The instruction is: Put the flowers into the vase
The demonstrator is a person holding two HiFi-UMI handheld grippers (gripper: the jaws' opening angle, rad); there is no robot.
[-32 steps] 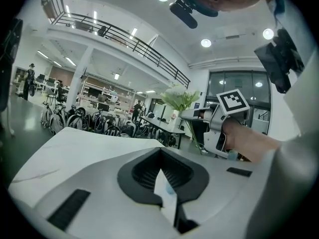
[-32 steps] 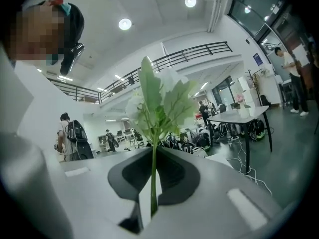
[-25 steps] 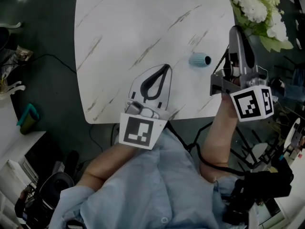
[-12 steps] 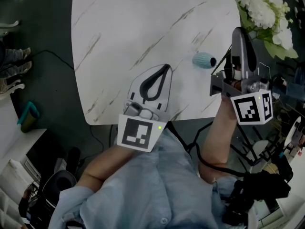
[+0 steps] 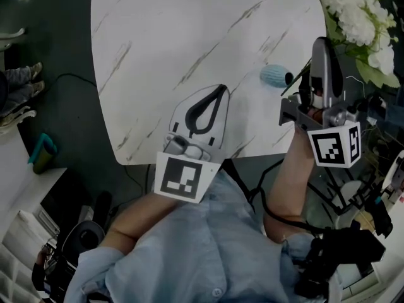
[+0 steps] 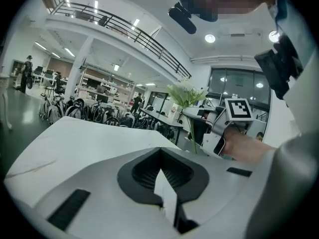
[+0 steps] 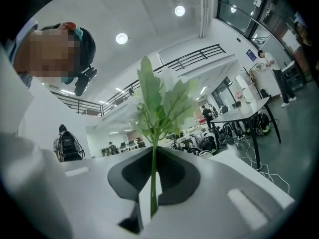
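A bunch of white flowers (image 5: pixel 357 19) with green leaves hangs over the table's right edge. Its thin green stem (image 7: pixel 153 183) is pinched between the jaws of my right gripper (image 5: pixel 320 44), which is shut on it; the leaves (image 7: pixel 158 102) stand up in front of the right gripper view. A small teal ribbed vase (image 5: pixel 275 76) rests on the white marble table (image 5: pixel 189 36), just left of the right gripper, with its dark mouth showing on the right side. My left gripper (image 5: pixel 206 110) hovers over the table's near edge, shut with nothing in it. In the left gripper view, the flowers (image 6: pixel 186 94) appear ahead to the right.
The table's near edge (image 5: pixel 189 158) runs under the left gripper. Dark floor with cables and a teal object (image 5: pixel 39 154) lies to the left. Black gear (image 5: pixel 341 251) and a stand crowd the lower right beside my arm.
Both grippers have sunk slightly. The table, vase and flowers have drifted a little right and down in the head view. The right gripper keeps its hold on the stem.
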